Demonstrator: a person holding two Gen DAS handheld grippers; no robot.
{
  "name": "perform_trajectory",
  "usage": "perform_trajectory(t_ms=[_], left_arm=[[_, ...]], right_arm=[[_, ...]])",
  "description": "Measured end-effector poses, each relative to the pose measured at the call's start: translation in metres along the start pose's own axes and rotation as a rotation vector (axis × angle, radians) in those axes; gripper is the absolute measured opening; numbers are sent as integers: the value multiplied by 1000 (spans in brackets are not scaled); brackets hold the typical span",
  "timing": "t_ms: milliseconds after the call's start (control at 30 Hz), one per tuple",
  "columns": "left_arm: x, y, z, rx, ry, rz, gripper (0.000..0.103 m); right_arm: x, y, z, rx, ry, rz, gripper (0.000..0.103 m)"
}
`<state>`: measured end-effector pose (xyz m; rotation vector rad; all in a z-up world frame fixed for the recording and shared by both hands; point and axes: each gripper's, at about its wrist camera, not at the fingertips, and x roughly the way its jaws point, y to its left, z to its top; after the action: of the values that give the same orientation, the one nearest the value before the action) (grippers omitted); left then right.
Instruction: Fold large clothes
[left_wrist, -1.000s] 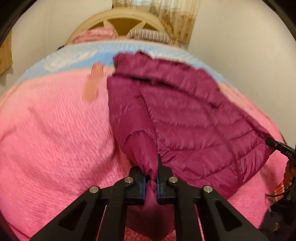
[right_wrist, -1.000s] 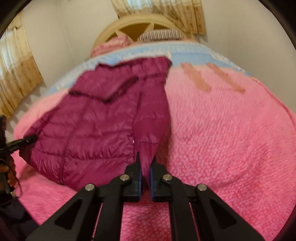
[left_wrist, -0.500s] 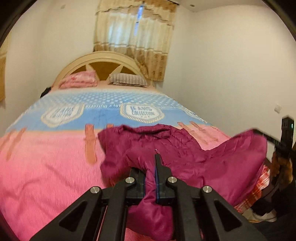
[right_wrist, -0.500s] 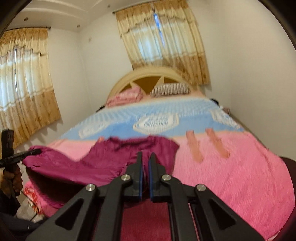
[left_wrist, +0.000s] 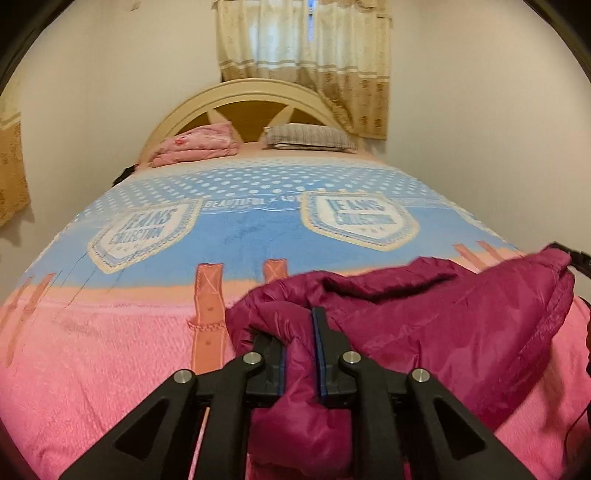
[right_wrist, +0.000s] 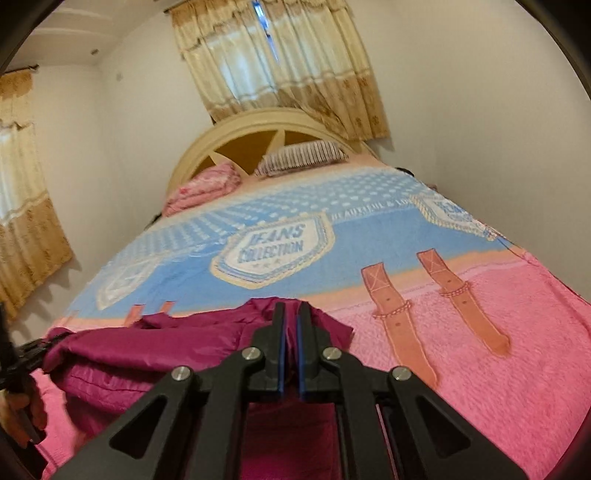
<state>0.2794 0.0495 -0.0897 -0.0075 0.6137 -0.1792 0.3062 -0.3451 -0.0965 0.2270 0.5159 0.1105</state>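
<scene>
Nearest, the left gripper (left_wrist: 301, 343) has a thick bunch of the magenta puffer jacket (left_wrist: 443, 332) between its jaws, which are opening while the fabric still fills the gap. The right gripper (right_wrist: 290, 332) is clamped narrow on a thin fold of the same jacket (right_wrist: 147, 354). The jacket hangs slack between the two, bunched over the foot edge of the bed, on the pink part of the bedspread (right_wrist: 498, 369). Farther up the blanket turns blue with badge prints, and at the head edge lie a pink folded quilt (left_wrist: 195, 146) and a striped pillow (left_wrist: 310, 136) before the arched headboard (left_wrist: 255, 92).
</scene>
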Motion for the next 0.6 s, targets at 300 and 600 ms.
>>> perform_trajectory(t_ms=[300,600], left_arm=[[41,11,26,-89,-13,10,37],[11,30,36,-191,-193,41,99]], right_arm=[[70,-17,-1,19,67,-72,6],[105,-17,2,10,118,-62,8]])
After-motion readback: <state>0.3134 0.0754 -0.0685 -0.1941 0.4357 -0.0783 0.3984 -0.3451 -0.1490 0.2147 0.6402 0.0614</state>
